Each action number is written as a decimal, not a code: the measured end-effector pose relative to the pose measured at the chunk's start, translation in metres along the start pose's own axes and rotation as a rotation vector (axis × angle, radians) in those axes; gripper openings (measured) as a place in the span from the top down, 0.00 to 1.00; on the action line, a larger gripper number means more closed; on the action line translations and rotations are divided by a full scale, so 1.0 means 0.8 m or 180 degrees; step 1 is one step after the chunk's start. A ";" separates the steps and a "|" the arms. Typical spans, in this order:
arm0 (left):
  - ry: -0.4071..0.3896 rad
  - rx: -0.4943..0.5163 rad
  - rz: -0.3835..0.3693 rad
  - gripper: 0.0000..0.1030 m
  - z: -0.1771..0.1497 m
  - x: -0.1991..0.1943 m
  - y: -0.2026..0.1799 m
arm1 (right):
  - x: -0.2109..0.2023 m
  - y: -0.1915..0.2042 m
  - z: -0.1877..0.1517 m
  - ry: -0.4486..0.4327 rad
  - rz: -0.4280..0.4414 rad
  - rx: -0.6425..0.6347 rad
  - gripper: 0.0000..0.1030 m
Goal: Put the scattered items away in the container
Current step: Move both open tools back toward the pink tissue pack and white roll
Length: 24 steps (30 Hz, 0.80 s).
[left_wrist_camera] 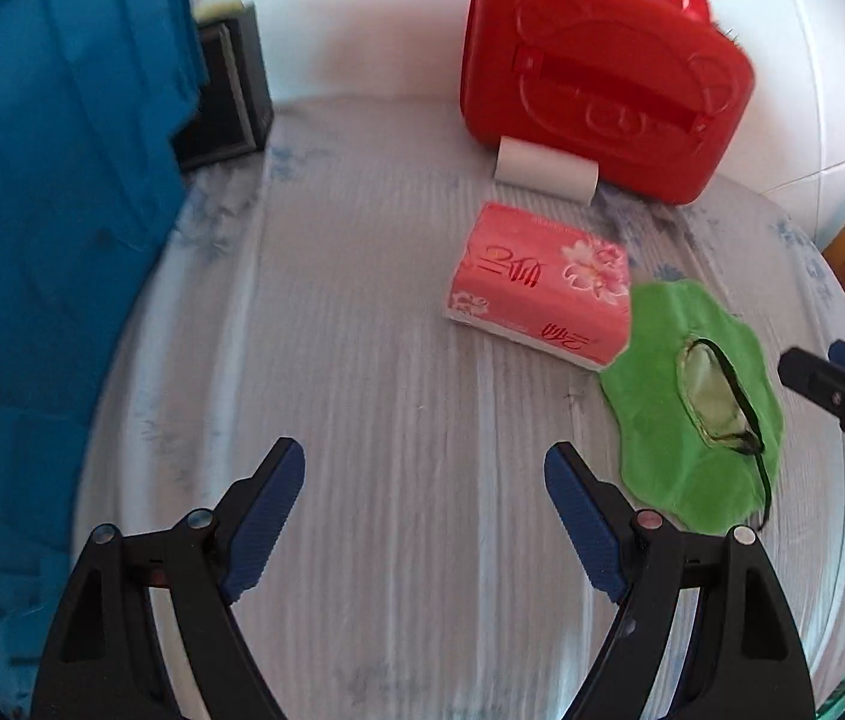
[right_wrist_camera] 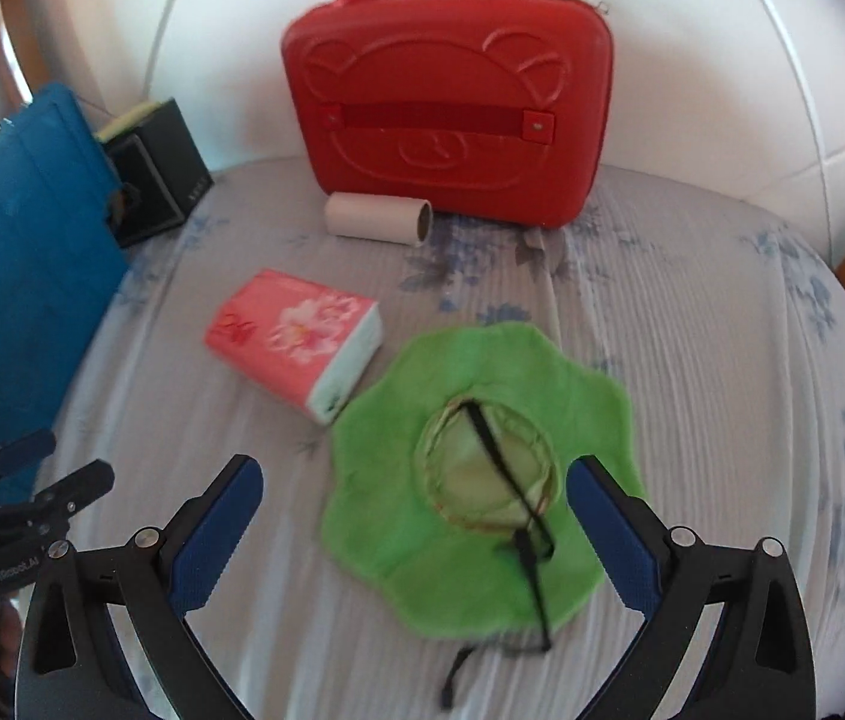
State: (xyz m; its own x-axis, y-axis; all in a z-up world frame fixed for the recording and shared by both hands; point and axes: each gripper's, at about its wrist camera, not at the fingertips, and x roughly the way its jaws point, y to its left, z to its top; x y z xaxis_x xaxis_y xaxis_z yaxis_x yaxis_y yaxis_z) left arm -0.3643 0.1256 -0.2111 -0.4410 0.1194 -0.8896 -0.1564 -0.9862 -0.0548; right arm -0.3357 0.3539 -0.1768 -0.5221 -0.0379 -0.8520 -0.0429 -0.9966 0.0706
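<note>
A green flower-shaped hat with a black strap lies upside down on the bed; it also shows in the left wrist view. A pink tissue pack lies beside it, touching its edge. A cardboard tube lies against a closed red bear-embossed case standing at the wall. My right gripper is open, its fingers on either side of the hat. My left gripper is open and empty over bare sheet, left of the hat.
A blue fabric container stands at the left, also in the right wrist view. A black box sits behind it. The bed has a grey floral sheet. A white padded headboard is behind.
</note>
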 end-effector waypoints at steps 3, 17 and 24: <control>0.0091 0.0075 0.0076 0.20 0.020 0.047 -0.010 | 0.045 -0.008 0.027 0.0070 -0.0095 -0.0057 0.00; 0.0037 -0.0141 0.0643 0.20 0.122 0.133 0.061 | 0.174 0.090 0.050 0.0444 0.0643 -0.0620 0.00; -0.0257 -0.0333 0.0261 0.20 0.128 0.063 0.036 | 0.145 0.059 0.038 0.0316 0.0789 -0.0448 0.00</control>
State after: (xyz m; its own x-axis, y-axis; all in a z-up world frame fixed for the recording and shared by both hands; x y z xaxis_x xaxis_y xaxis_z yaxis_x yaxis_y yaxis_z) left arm -0.4811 0.1148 -0.2110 -0.5188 0.0425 -0.8538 -0.0258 -0.9991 -0.0341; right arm -0.4244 0.3048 -0.2562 -0.4159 -0.2814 -0.8648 0.1977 -0.9561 0.2161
